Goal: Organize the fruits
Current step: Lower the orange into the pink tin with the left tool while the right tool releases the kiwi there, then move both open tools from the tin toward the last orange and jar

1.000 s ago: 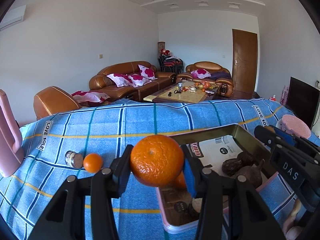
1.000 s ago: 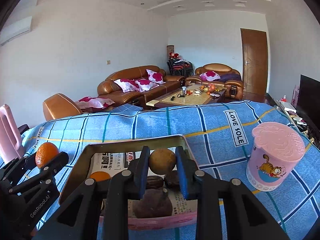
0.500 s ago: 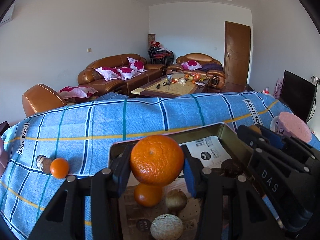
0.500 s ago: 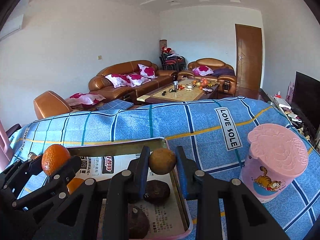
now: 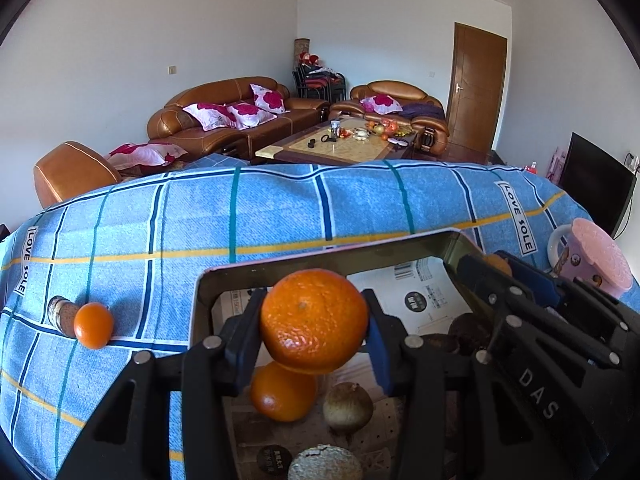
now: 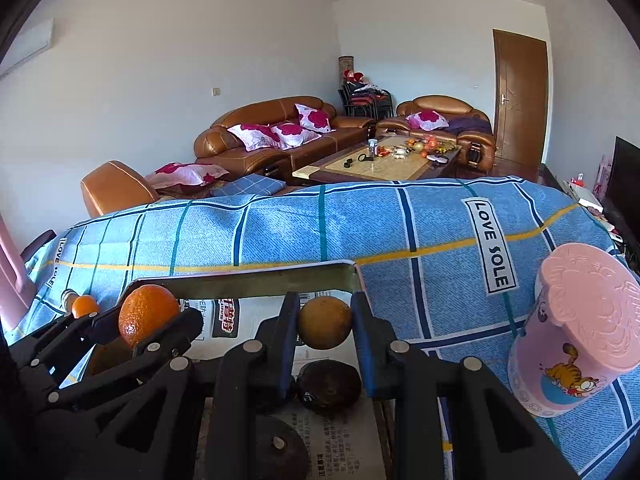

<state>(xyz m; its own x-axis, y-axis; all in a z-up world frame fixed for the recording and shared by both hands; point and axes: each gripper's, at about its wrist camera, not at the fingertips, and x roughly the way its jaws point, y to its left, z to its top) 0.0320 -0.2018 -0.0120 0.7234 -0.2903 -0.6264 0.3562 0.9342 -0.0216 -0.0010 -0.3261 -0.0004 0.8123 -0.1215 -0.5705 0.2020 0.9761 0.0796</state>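
The left tool [image 5: 314,332] is clamped on a large orange [image 5: 314,320], held above the near left part of a tray [image 5: 320,258]. The right tool [image 6: 325,328] is clamped on a brownish round fruit [image 6: 325,322], held above the tray's far right corner [image 6: 348,270].

The tray rests on a blue checked cloth [image 5: 280,208] covering the desk and is lined with printed paper [image 5: 424,292]. Lying in it: a second orange [image 5: 282,394] directly below the held one, a pale brown fruit [image 5: 348,406] just beside it, a rough grey fruit [image 5: 324,464] at the near edge, and dark fruits [image 5: 468,330] toward the right side.

Outside the tray, near the desk's left edge, a small orange [image 5: 94,326] touches a cork-like stub [image 5: 60,316]. A pink cup [image 6: 576,332] with a cartoon cat stands upright near the right edge, apart from the tray.
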